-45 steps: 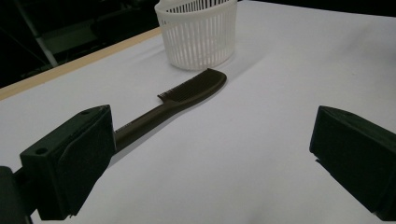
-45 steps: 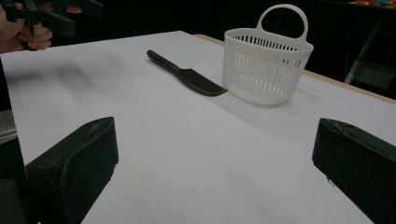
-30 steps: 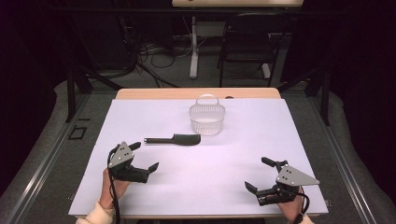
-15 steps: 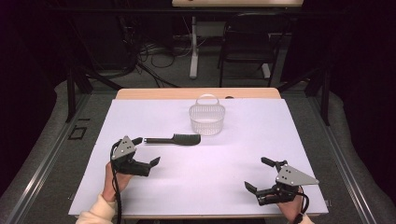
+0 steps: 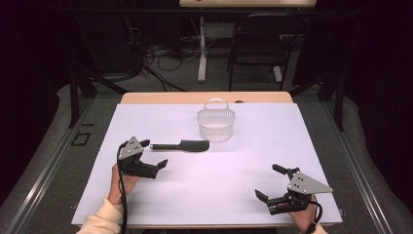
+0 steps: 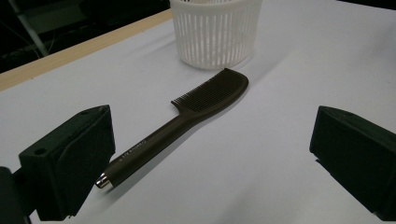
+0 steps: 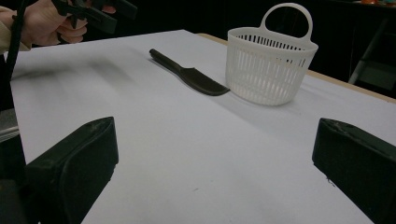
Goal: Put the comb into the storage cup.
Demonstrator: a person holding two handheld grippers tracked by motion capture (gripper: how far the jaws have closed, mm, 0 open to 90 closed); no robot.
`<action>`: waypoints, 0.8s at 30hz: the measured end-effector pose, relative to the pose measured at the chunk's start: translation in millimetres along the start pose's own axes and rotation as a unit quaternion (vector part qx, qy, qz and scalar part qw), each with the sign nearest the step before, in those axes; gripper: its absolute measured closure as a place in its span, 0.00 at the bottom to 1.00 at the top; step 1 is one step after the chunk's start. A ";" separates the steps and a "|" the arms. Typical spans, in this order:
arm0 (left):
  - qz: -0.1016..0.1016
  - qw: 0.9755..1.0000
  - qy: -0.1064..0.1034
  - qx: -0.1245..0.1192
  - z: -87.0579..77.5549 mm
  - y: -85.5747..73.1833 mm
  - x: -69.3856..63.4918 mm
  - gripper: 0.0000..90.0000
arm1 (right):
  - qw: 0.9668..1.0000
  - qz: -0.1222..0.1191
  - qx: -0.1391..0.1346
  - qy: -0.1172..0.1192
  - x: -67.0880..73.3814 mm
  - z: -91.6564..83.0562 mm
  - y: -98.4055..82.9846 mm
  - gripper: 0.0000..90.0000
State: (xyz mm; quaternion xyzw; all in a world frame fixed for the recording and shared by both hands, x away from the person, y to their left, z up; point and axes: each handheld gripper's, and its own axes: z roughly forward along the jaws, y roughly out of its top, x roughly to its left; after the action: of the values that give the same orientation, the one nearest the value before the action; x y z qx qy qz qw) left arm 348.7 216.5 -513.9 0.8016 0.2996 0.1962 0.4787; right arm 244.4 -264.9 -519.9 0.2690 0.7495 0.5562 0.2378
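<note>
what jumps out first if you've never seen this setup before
A dark comb lies flat near the middle of the white table, its handle pointing toward the left gripper, which hovers beside it with jaws open. Just beyond the comb's toothed end stands a white slatted basket with an upright loop handle, nothing visible inside it. The right gripper sits open at the table's near right corner, well away from both.

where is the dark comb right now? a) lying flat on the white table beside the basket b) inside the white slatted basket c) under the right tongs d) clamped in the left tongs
a: the dark plastic comb with a long handle lies flat on the white table next to the white slatted plastic basket, with the left tongs open near its handle end and not touching it.
</note>
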 end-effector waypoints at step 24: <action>0.022 1.000 0.015 0.012 9.9 12.5 11.7 0.00 | 1.000 0.002 0.005 -0.002 0.4 -0.3 -0.8 0.00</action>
State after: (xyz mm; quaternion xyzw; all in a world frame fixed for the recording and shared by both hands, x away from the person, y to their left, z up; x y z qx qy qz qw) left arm 367.0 213.3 -507.2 0.8110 0.2912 0.2148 0.4597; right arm 243.8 -265.0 -520.6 0.2723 0.7512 0.5527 0.2369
